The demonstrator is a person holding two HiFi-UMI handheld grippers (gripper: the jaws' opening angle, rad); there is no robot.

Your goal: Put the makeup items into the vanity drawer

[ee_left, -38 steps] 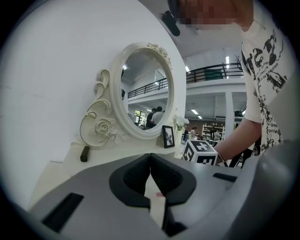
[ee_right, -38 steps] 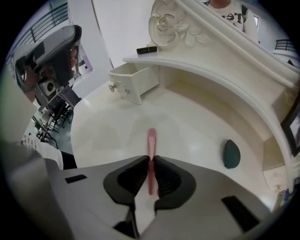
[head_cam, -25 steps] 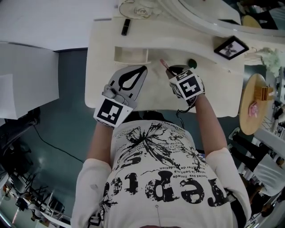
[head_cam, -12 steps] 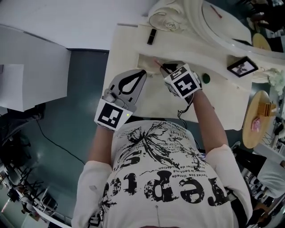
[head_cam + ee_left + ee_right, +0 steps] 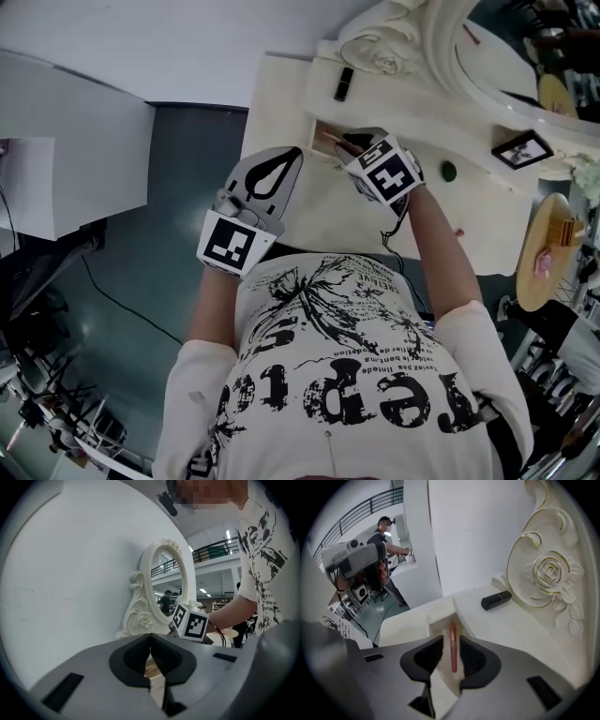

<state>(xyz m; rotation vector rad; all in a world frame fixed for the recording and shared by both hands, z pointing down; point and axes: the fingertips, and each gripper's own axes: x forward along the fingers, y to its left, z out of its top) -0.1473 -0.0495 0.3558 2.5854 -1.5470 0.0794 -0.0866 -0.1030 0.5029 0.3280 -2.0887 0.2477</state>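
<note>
The right gripper (image 5: 351, 146) tilts down over the open cream vanity drawer (image 5: 438, 622) near the bench's left edge. Its fingers have just been easing apart and loosely flank a slim pink makeup pencil (image 5: 453, 637), lined up lengthwise with the drawer, apparently to drop in. The left gripper (image 5: 150, 638) hovers clear by that edge, fingers together and empty.

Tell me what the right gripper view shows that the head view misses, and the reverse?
Only the right gripper view: a distant person, and the right gripper's jaws, which have just been opening, around the pink pencil. Only the head view: the left gripper, a photo frame, the printed shirt. Both: that pencil, the black lipstick tube, the open drawer.
</note>
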